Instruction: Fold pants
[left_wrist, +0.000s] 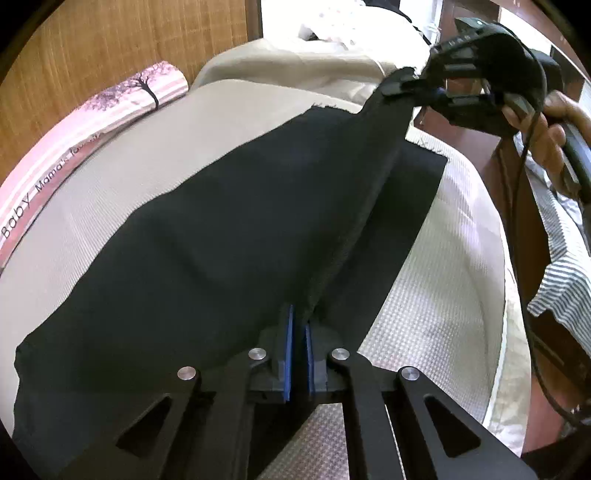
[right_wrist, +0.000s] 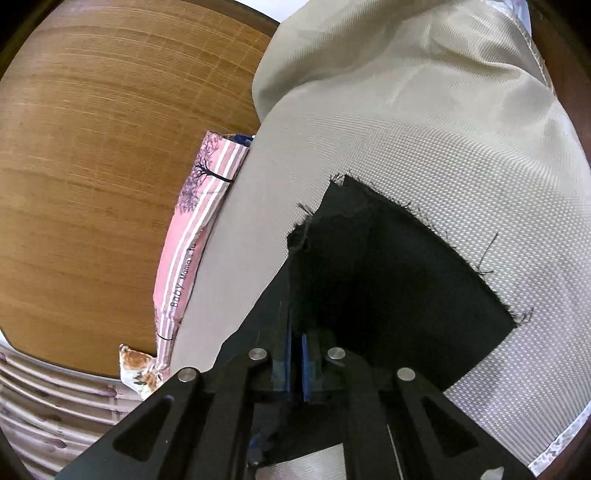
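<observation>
Left gripper pinches a raised fold of the black pants; right gripper pinches their frayed hem corner, lifted. Pants lie spread across the beige bedspread, beside a pink striped pillow

The pants lie spread on the bed, over its cover. In the left wrist view, the left hand-held gripper is at the near end of the pants, and a raised fold of cloth sits pinched between its pads. That fold runs away to the far right, where the right hand-held gripper lifts the other end above the bed. A hand holds that gripper from the right. A pillow lies along the left edge of the bed, between the bed and a wooden wall. Striped cloth hangs at the far right, beside the bed.
</observation>
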